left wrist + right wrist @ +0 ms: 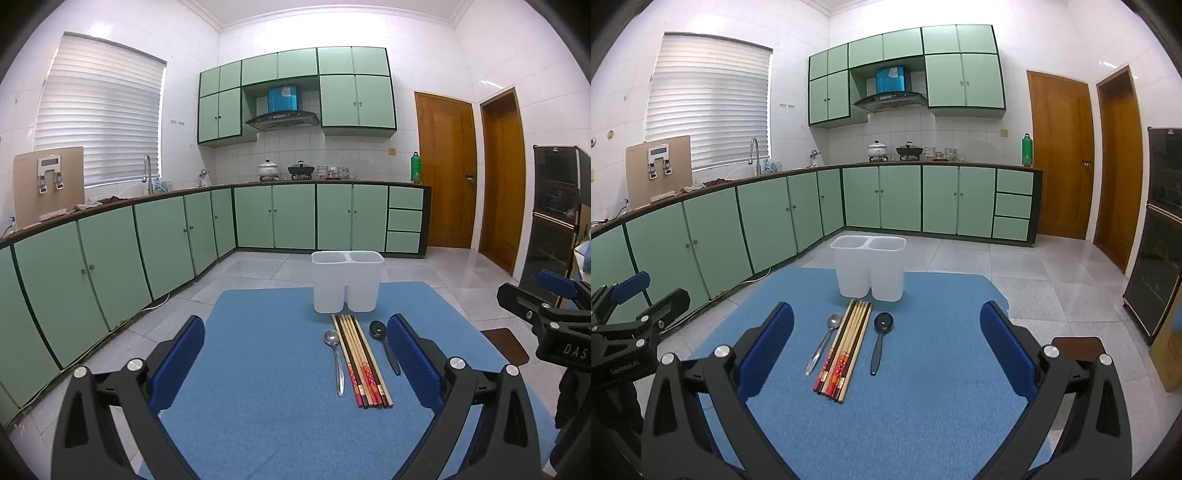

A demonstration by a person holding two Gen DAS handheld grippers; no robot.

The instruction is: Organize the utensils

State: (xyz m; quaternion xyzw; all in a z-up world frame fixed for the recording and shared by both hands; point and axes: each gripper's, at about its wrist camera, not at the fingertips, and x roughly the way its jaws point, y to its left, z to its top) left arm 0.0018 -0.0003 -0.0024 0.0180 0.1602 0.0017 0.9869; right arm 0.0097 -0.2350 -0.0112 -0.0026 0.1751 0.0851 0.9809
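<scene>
On the blue mat (pixel 258 369) (pixel 923 369) several chopsticks (pixel 362 362) (pixel 846 347) lie side by side. A metal spoon (pixel 335 358) (pixel 824 341) lies to their left and a black spoon (pixel 384 343) (pixel 880 339) to their right. Behind them stands a white two-compartment holder (pixel 347 280) (pixel 868 267), with nothing showing above its rims. My left gripper (pixel 295 354) hovers open above the mat, left of the utensils. My right gripper (pixel 886 343) is open too, with the utensils seen between its blue fingers (pixel 1004 343) but farther off. Neither holds anything.
Green kitchen cabinets (pixel 110 266) run along the left and back walls. Two wooden doors (pixel 447 170) stand at the right, with a dark cabinet (pixel 1160 236) beside them. Tiled floor (pixel 1052 280) surrounds the table. A brown stool (pixel 1078 345) sits right of the mat.
</scene>
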